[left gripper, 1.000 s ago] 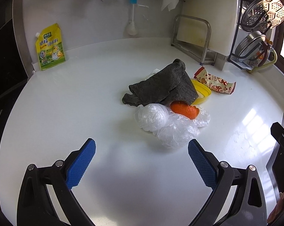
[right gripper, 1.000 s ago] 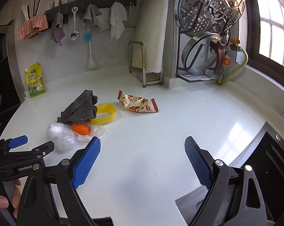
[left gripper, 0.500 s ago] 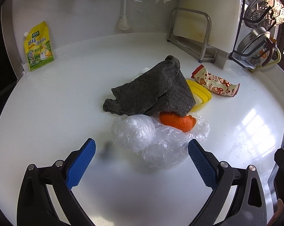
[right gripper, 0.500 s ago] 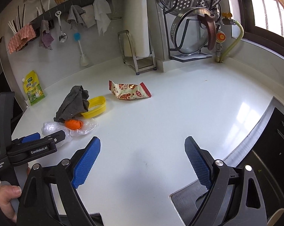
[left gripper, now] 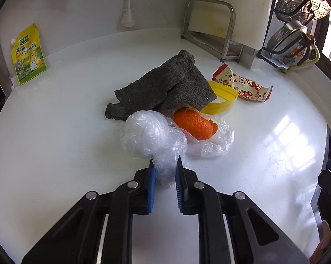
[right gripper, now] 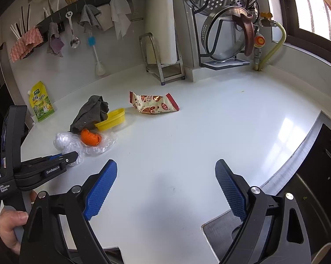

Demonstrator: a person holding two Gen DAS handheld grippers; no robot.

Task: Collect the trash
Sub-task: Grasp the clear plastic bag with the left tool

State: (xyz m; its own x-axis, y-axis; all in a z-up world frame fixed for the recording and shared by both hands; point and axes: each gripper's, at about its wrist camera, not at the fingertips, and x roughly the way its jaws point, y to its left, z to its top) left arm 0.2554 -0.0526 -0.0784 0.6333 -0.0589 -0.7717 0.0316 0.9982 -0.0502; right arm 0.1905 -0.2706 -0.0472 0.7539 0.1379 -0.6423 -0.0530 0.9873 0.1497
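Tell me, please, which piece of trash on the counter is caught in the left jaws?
The crumpled clear plastic wrap; the orange peel and snack wrapper lie untouched farther back.

The left gripper [left gripper: 165,172] points steeply down at the counter, its jaws having just been closing, and its blue pads now pinch a fold of clear plastic wrap [left gripper: 165,165]. A hand [right gripper: 10,226] grips its handle at the counter's left edge. The right gripper [right gripper: 165,187] hangs over the counter's near edge, jaws spread wide with nothing between them.

Both wrist cameras look down, sharing the countertop [left gripper: 55,145] trash.
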